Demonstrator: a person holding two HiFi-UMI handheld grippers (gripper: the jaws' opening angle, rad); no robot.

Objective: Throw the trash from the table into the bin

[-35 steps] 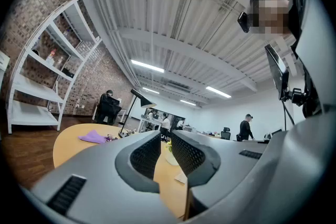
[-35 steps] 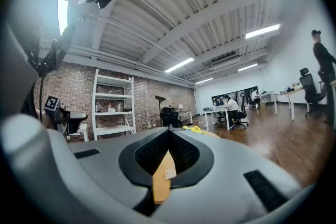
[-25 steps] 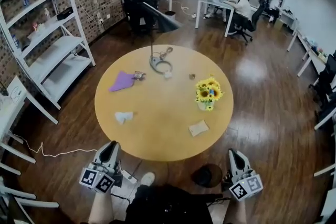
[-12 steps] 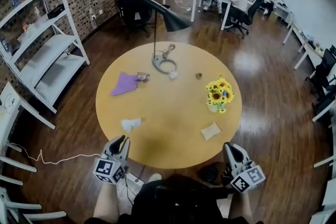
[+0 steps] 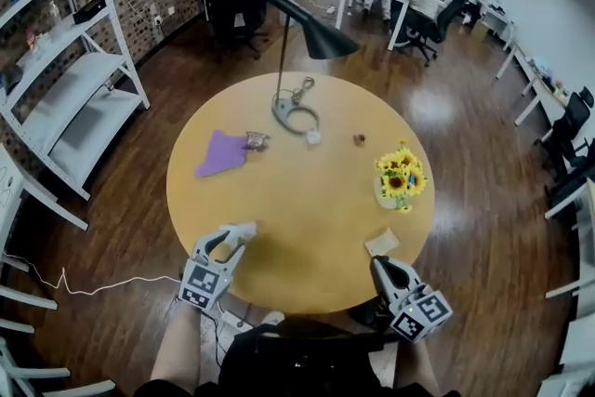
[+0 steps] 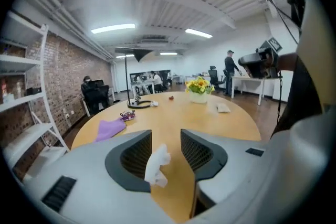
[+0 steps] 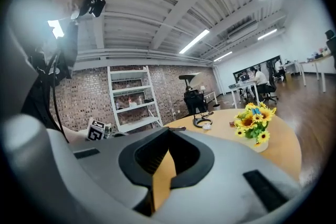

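Fingers point(image 6: 128, 157) on the left gripper point(image 5: 232, 235) have just been opening, crumpled tissue point(image 6: 156, 164) sitting loose between them on the tabletop point(image 5: 307, 200). The right gripper point(image 5: 381, 265) is clamped shut, empty. Paper scrap point(image 5: 382, 243) lies just past it, purple cloth point(image 5: 221, 153) farther off. Nothing looks binned yet.

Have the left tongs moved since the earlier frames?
Yes: the left tongs came forward past the table's near edge to the white tissue, now between their just-opened jaws.
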